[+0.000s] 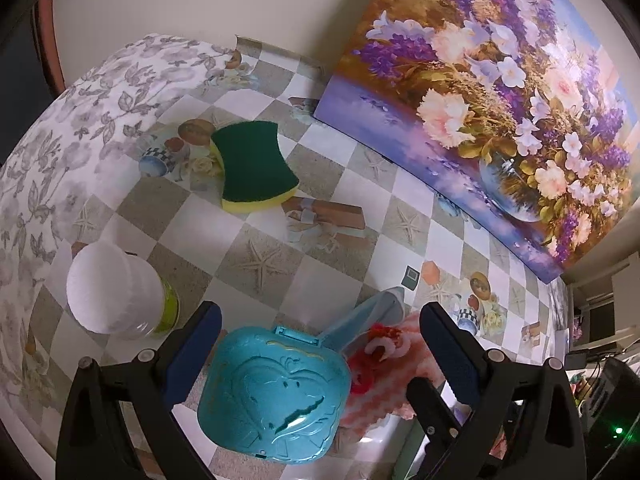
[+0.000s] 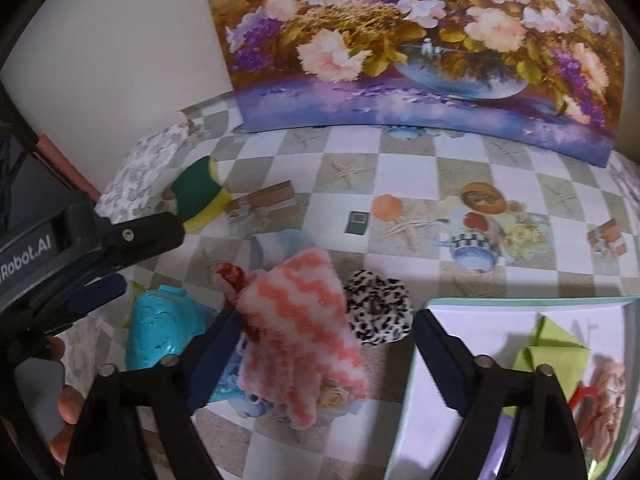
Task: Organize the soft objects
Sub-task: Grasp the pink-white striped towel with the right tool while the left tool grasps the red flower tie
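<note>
1. Two grippers are over your checkered tablecloth [image 2: 400, 152], both pointing steeply down.
2. Your left gripper [image 1: 320, 344] stands wide and released, with a turquoise plastic case [image 1: 276, 392] lying between its fingers and touching neither pad.
3. Your right gripper [image 2: 324, 344] is also spread and grasps nothing; the pink-and-white zigzag cloth [image 2: 304, 332] lies between its fingers, close beside the left one, though contact there is hard to judge.
4. That cloth lies on the table, partly over a pale blue item [image 2: 276, 246], with a red fluffy piece [image 2: 230, 276] at its left edge.
5. Just right of it sits a black-and-white spotted scrunchie [image 2: 378, 308].
6. At lower right you have a white box [image 2: 440, 368] with a mint rim holding a green folded cloth [image 2: 548, 344] and a pinkish soft item [image 2: 608, 400].
7. Farther back, a green-and-yellow sponge [image 1: 256, 168] lies flat, well apart from the rest, and a white-capped bottle [image 1: 116, 292] stands left of the case.
8. Your flower painting [image 2: 420, 40] leans against the wall.
</note>
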A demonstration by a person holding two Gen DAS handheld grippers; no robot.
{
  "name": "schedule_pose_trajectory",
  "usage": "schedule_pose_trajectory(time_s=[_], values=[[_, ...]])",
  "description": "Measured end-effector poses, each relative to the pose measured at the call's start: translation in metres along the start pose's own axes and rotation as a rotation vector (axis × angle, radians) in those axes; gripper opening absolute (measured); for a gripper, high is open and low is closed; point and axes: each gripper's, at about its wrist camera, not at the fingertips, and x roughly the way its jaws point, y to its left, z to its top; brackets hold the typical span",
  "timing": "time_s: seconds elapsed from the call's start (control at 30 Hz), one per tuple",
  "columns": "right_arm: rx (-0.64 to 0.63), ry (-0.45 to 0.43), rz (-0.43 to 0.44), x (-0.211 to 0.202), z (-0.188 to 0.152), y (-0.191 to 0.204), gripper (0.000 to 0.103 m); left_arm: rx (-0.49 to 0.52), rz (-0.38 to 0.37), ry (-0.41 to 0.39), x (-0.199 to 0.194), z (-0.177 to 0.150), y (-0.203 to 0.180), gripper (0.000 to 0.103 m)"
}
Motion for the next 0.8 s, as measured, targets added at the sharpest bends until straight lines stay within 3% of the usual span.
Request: schedule_pose_trajectory(time_s=[0.07,0.13,0.33,0.5,0.7,0.8], values=[[0.020,0.007,0.046,0.003,0.000,-0.002,0.074,0.016,0.007,0.000,-0.001,0.000,-0.003,0.099],[0.029,0.008,0.067,0.005,-0.001,-0.003,0.055,0.024,0.008,0.001,-0.001,-0.001,-0.006,0.099],[0.025,0.019,0.075,0.010,-0.003,-0.006,0.038,0.030,-0.043,0.014,0.004,-0.003,-0.014,0.098],[0.022,0.034,0.084,0.016,-0.004,-0.007,0.031,0.076,-0.054,0.044,0.013,-0.005,-0.023,0.074],[0.020,0.050,0.091,0.020,-0.007,-0.009,0.027,0.145,-0.045,0.059,0.024,-0.009,-0.035,0.053],[0.021,0.052,0.093,0.022,-0.007,-0.009,0.027,0.177,-0.045,0.075,0.030,-0.012,-0.041,0.048]])
